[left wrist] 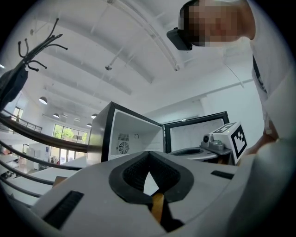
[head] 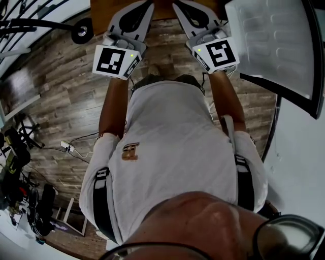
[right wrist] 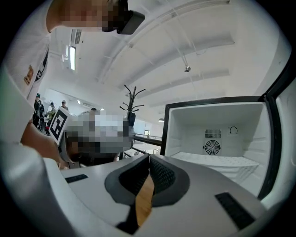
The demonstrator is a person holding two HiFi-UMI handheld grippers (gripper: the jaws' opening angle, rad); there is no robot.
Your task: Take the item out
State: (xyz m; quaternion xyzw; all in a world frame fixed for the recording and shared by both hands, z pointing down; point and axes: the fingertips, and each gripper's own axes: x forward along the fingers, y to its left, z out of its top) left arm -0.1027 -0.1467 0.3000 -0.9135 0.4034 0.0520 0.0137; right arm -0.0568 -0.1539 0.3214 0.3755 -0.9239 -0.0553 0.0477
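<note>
nearest to the head cam is the person's white shirt [head: 172,147], w/ both forearms stretched fwd. the left gripper [head: 133,18] and right gripper [head: 195,15] are held side by side, near but not touching, above a plank floor [head: 56,86]. each has its marker cube [head: 116,60] at the body side. their front ends lie over the edge of a brown surface [head: 104,10].

in the left gripper view the fingers [left wrist: 136,171] meet at the tips, nothing btw them. in the right gripper view the fingers [right wrist: 162,173] are pressed together the same way, also holding nothing.

further off stands the fridge [right wrist: 217,134], open, w/ its door [head: 274,45] swung out at the right of the head view. inside are white walls, a pale shelf [right wrist: 217,159] and a round fan [right wrist: 212,147] on the back wall. where the item is i cannot tell from these views.
</note>
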